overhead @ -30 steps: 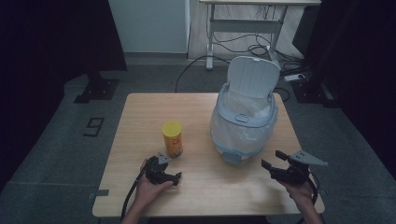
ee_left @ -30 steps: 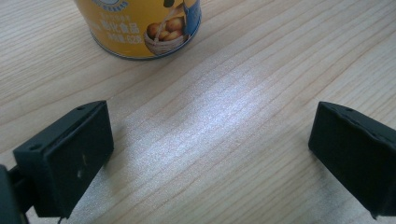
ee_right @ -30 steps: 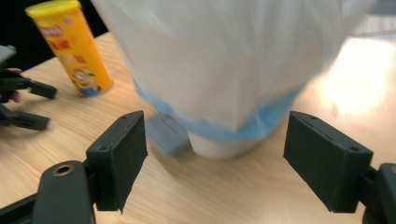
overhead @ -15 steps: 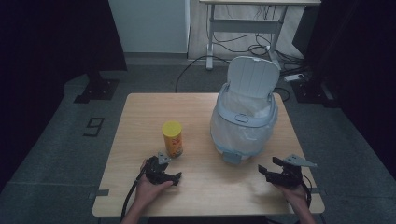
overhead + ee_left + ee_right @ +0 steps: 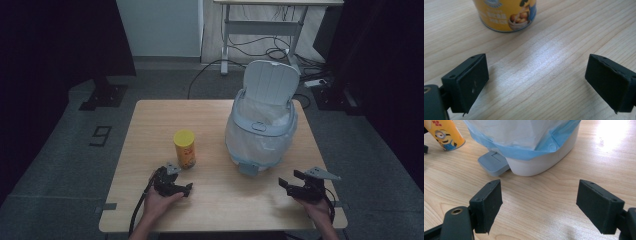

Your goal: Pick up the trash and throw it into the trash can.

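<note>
**2 hand-held grippers low on the tabletop, flanking the pedal bin**

The pedal bin (image 5: 261, 132), lid up and lined with a blue-edged bag, stands on the tabletop (image 5: 150, 120). The yellow can (image 5: 184, 148) stands upright left of the bin, well apart from it. The left hand-held gripper (image 5: 186, 188) lies just in front of the can, its jaws spread with bare wood between them, having just been closing a little. The right hand-held gripper (image 5: 286, 183) sits in front of the bin and right of its grey pedal (image 5: 493, 164), jaws spread wide, holding nothing.
</note>
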`<state>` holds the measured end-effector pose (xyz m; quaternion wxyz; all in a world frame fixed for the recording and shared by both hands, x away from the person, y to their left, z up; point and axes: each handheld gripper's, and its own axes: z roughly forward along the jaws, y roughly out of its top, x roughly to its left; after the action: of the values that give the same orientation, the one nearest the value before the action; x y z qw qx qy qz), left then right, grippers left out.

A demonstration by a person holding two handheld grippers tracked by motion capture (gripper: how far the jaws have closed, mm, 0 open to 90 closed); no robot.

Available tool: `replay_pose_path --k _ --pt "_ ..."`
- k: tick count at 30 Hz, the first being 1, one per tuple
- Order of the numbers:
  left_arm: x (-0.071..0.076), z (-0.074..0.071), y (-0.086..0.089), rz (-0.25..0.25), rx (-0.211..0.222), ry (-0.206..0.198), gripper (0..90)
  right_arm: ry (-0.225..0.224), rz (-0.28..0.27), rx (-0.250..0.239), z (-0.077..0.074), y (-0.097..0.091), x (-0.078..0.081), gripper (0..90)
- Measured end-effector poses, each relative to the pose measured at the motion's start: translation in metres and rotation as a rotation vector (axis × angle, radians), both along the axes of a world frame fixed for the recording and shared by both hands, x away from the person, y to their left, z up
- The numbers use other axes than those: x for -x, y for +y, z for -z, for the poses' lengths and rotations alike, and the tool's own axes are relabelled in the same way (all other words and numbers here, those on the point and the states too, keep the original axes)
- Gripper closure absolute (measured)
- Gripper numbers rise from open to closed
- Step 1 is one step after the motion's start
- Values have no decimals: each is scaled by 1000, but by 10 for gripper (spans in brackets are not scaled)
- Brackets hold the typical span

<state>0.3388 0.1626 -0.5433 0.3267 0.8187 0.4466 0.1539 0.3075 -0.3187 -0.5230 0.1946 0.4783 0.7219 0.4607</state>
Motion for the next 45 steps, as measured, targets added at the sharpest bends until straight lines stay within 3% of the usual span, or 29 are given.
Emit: replay_pose_path --k 4,11,16,30,35,45 --pt "-1 -6 9 -23 9 -34 50 7 0 7 1 0 0 200" --pt "-7 -14 23 -41 26 -55 46 23 -1 17 5 1 -1 200" --pt "-11 -25 27 -41 77 -75 37 27 3 8 5 -1 -1 200" --pt "-37 -44 13 5 139 -130 25 31 3 10 7 -1 -1 201" --pt "-46 -42 6 8 139 -153 33 31 4 10 7 -1 0 201" --pt "-59 -39 0 -4 164 -159 62 32 4 12 6 -2 1 203"
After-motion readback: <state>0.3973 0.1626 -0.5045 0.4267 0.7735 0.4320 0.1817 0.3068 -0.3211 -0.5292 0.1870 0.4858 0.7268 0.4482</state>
